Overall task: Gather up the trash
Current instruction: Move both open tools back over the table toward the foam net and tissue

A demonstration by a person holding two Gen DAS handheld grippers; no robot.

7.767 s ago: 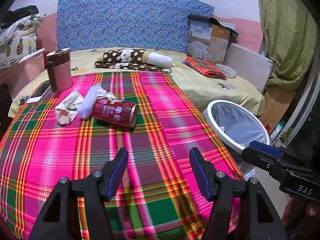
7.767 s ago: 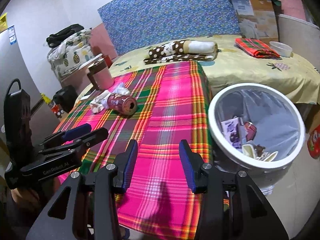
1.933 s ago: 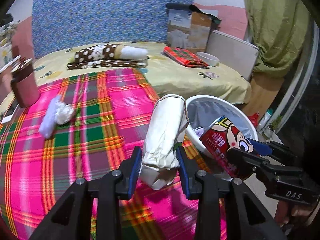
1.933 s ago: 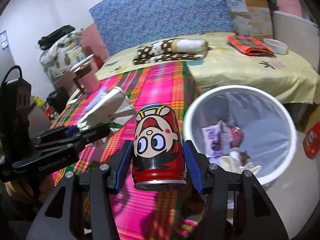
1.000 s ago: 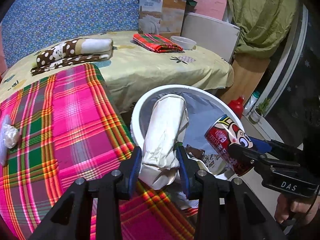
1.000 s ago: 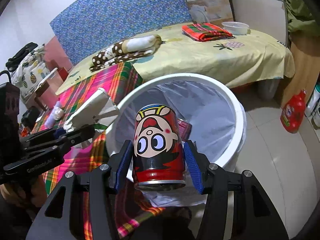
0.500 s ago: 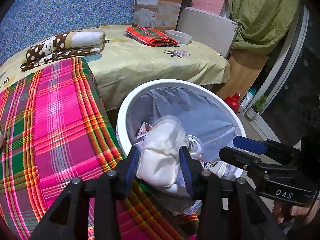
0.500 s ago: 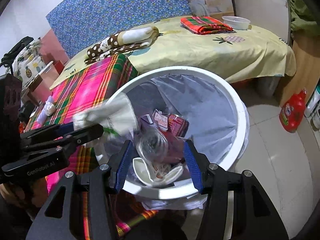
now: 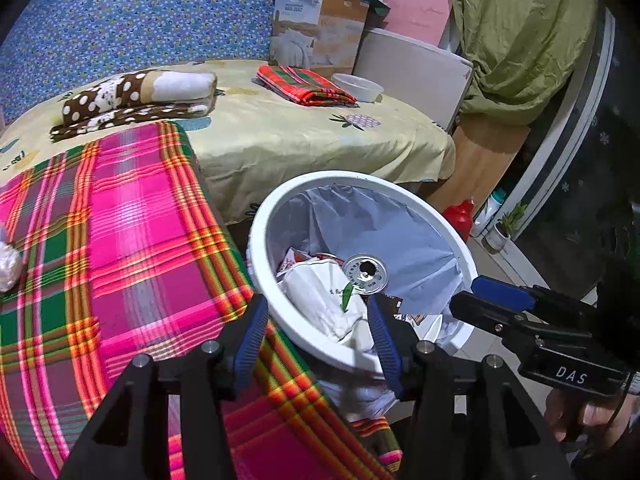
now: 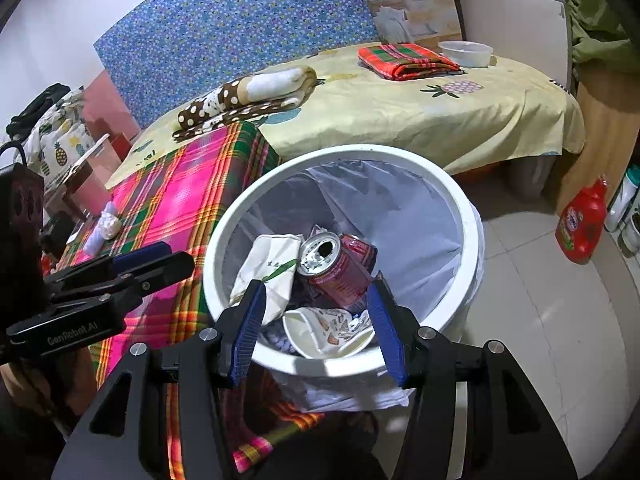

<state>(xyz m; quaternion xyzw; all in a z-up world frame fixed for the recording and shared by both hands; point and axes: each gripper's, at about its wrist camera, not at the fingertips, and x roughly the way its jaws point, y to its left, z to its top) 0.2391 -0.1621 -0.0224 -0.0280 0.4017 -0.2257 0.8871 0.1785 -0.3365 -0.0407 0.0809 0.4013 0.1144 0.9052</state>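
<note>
A white trash bin (image 9: 280, 208) (image 10: 472, 240) with a grey liner stands beside the plaid-covered table. Inside lie a red drink can (image 10: 340, 268) (image 9: 366, 272), top up, and a crumpled white paper wrapper (image 9: 320, 296) (image 10: 272, 268). My left gripper (image 9: 316, 334) hovers over the bin's near rim with its jaws opening and nothing between the pads. My right gripper (image 10: 316, 318) stands open above the bin, empty too. A white crumpled tissue (image 9: 8, 264) (image 10: 106, 224) lies on the plaid cloth (image 9: 120, 240) at the left.
A bed with a yellow sheet (image 9: 300, 132) holds a spotted blanket (image 9: 132, 92), a folded plaid cloth (image 9: 304, 84) and a white bowl (image 9: 358, 86). A red detergent bottle (image 10: 580, 224) stands on the tiled floor right of the bin. A torn paper cup (image 10: 324, 332) lies in the bin.
Both grippers let go over the bin: the can dropped from the right one, then the paper wrapper from the left one. Both now lie in the bin.
</note>
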